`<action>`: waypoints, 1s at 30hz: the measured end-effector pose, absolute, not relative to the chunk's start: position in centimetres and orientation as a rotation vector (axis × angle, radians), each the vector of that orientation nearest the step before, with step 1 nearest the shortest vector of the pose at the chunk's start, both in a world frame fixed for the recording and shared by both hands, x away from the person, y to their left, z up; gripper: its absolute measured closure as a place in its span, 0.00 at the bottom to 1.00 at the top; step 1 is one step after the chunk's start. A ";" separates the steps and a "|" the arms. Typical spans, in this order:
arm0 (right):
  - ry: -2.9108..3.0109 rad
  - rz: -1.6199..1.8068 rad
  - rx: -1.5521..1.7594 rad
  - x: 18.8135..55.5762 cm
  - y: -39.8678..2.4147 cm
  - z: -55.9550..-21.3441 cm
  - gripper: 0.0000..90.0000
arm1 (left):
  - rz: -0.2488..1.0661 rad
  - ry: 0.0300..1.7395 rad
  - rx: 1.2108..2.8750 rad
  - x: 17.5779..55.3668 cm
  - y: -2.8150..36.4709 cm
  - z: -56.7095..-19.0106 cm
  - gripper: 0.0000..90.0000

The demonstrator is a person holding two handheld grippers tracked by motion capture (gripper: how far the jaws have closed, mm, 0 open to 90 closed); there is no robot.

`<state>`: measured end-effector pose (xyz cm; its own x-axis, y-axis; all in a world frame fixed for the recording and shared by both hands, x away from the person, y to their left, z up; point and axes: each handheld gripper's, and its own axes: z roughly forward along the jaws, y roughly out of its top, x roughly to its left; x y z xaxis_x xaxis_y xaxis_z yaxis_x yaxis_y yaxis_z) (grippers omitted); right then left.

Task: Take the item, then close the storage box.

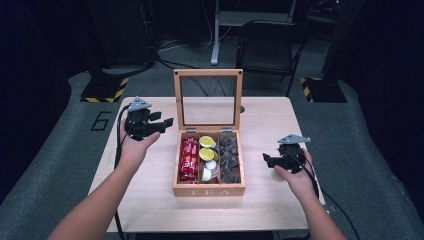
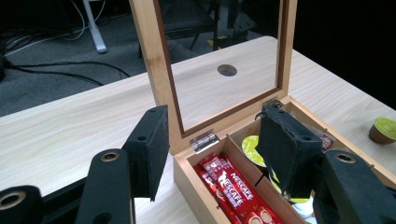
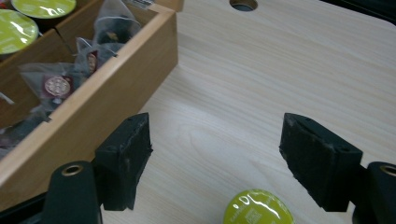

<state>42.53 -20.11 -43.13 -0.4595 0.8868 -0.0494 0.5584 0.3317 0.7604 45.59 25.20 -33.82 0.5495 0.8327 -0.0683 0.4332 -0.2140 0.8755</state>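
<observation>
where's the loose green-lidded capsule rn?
In the right gripper view, the green-lidded capsule sits on the table between the open right gripper's jaws, just outside the tea box.

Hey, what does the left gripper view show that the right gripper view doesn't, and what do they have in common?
Left gripper view alone: the box's raised glass-paned lid, its metal hinge, and the red Nescafe sticks in the near compartment, with the left gripper open over the box edge.

Right gripper view alone: clear tea-bag sachets in the end compartment, and the right gripper open above a green-lidded capsule lying on the table.

Both: the wooden tea box, green capsules inside it, the pale wooden table and its round hole.
</observation>
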 end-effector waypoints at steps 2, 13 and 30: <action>2.179 0.951 1.235 42.7 -19.8 -42.6 0.27 | 0.526 1.042 1.842 45.6 25.2 -33.9 0.48; 2.219 1.028 1.208 44.1 -17.6 -39.7 0.27 | 0.522 1.044 1.833 45.7 25.3 -34.0 0.48; 2.218 1.083 1.158 45.5 -14.5 -35.7 0.24 | 0.530 1.070 1.823 46.1 25.4 -34.1 0.48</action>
<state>45.51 -14.48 -35.73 -0.5693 0.8221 -0.0053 0.5014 0.3523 0.7903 46.08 25.39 -34.11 0.5282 0.8450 -0.0831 0.4461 -0.1929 0.8740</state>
